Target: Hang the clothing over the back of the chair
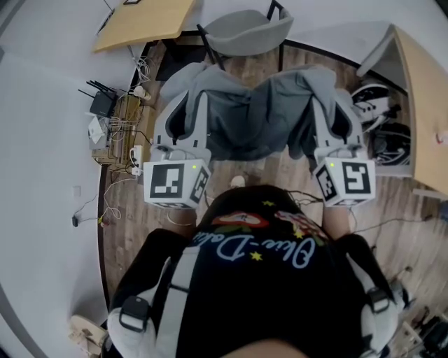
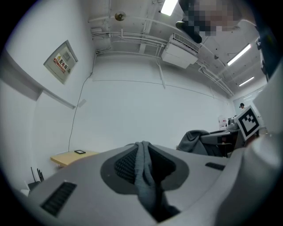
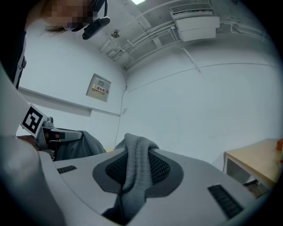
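A grey garment (image 1: pixel 255 115) hangs stretched between my two grippers in the head view, just in front of a grey shell chair (image 1: pixel 248 31) with black legs. My left gripper (image 1: pixel 187 105) is shut on the garment's left edge, and a fold of grey cloth (image 2: pixel 143 176) is pinched between its jaws. My right gripper (image 1: pixel 329 105) is shut on the right edge, where a thicker fold of cloth (image 3: pixel 135 172) runs up between its jaws. Both grippers point level. The cloth sags in the middle and hides the fingertips from above.
A wooden table (image 1: pixel 143 21) stands at the back left and another table (image 1: pixel 427 105) at the right. A router and cables (image 1: pixel 105 105) lie on the floor at the left. Helmets and gear (image 1: pixel 374 101) sit at the right. White walls lie ahead.
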Tool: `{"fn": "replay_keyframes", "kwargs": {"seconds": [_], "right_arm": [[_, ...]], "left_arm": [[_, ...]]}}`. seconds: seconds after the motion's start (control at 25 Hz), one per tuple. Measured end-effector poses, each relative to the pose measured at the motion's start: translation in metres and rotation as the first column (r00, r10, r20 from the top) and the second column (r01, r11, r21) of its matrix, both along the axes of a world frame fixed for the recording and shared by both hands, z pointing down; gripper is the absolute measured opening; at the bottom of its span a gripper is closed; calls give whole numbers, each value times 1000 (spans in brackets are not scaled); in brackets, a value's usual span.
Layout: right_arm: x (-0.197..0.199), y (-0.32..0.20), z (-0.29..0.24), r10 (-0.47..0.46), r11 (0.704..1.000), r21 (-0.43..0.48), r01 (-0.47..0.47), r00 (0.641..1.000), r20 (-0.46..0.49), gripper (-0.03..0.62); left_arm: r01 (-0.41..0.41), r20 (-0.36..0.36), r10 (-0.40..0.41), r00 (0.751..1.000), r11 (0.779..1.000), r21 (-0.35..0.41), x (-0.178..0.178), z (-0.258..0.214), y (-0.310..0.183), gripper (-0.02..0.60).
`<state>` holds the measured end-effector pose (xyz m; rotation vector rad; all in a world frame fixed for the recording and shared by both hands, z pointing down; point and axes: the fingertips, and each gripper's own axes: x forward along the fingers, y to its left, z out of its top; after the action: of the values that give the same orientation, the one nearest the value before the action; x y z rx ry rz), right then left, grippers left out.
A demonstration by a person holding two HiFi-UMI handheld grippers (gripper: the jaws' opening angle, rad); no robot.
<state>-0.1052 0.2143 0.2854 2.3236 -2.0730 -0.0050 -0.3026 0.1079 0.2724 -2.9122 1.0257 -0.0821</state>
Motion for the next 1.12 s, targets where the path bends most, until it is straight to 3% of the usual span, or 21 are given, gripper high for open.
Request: {"fn": "replay_keyframes", "kwargs": {"seconds": [0.2, 0.88, 1.12], "right_arm": [[10, 16, 2, -11, 1000, 3, 11, 1000, -9, 71], [39, 51, 13, 49, 999, -4, -49, 999, -23, 71], [74, 43, 5, 95, 995, -15, -96, 995, -43, 71]], "left_arm": [[13, -6, -13, 1000, 1000, -4, 13, 3, 18, 60], [-56, 22, 56, 998, 998, 1, 49, 18, 36, 58], [-100, -12, 100, 995, 995, -9, 91, 19, 15, 60]]}}
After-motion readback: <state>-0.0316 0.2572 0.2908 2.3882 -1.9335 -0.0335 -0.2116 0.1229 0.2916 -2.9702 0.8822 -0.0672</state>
